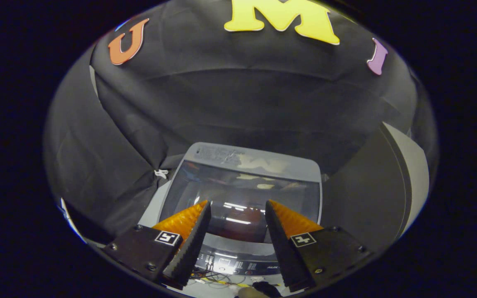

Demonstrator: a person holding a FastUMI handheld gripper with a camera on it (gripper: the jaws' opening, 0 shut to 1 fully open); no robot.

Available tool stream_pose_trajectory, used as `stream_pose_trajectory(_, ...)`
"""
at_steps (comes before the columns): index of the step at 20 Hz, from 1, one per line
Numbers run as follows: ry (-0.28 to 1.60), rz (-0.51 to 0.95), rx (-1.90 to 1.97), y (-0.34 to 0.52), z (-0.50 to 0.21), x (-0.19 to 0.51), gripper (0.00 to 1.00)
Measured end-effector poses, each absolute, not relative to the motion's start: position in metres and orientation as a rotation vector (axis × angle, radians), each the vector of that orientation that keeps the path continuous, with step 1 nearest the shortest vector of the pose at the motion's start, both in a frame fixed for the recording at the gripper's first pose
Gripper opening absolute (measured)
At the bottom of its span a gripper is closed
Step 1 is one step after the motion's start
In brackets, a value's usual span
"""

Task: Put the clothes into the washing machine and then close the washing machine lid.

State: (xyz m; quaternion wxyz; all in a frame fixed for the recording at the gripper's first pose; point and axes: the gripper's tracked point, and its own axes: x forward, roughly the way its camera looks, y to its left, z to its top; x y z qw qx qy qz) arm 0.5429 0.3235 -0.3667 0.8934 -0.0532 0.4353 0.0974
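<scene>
A grey top-loading washing machine (259,162) stands below and just ahead of my fingers. Its dark glass lid (205,186) lies flat over the tub and mirrors the lights above. Through the glass, between the fingers, a dim reddish shape (238,227) shows; I cannot tell what it is. The control panel (230,261) runs along the machine's near edge, low between the fingers. My gripper (237,203) hangs above the near part of the lid, open, with nothing between its fingers and touching nothing.
Black cloth walls close in behind and to the left of the machine. A tall pale panel (408,165) stands at the right. Loose cables (211,276) lie by the machine's near edge, and a white clip (162,173) sits at its left rear corner.
</scene>
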Motion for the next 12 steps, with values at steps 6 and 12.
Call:
stream_pose_trajectory(6, 0.893, 0.211, -0.12, 0.32, -0.363, 0.539, 0.83)
stream_pose_trajectory(12, 0.817, 0.194, -0.11, 0.285, -0.318, 0.501, 0.83)
